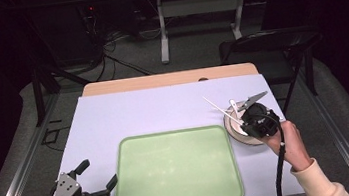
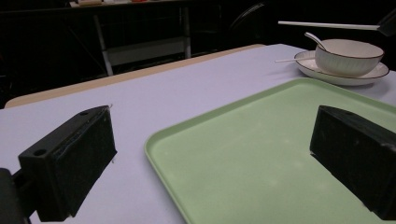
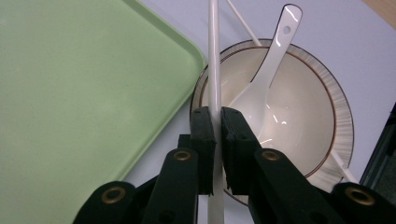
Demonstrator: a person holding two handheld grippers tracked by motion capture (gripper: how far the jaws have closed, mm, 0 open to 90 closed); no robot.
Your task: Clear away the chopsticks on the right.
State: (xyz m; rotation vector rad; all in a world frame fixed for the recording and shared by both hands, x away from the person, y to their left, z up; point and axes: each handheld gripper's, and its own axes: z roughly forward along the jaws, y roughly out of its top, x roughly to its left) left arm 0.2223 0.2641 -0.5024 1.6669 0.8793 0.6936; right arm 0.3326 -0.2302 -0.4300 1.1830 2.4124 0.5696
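A white chopstick is pinched between the jaws of my right gripper, which is shut on it above a cream bowl. The bowl holds a white spoon and stands on a plate at the table's right. In the high view the right gripper hovers over the bowl, and the chopstick points up and left. A second chopstick lies across the plate. My left gripper is open at the near left corner of the green tray, holding nothing.
The tray lies flat in the middle of the lilac table cover. A black chair stands past the table's far right corner, and a second table's legs stand farther back.
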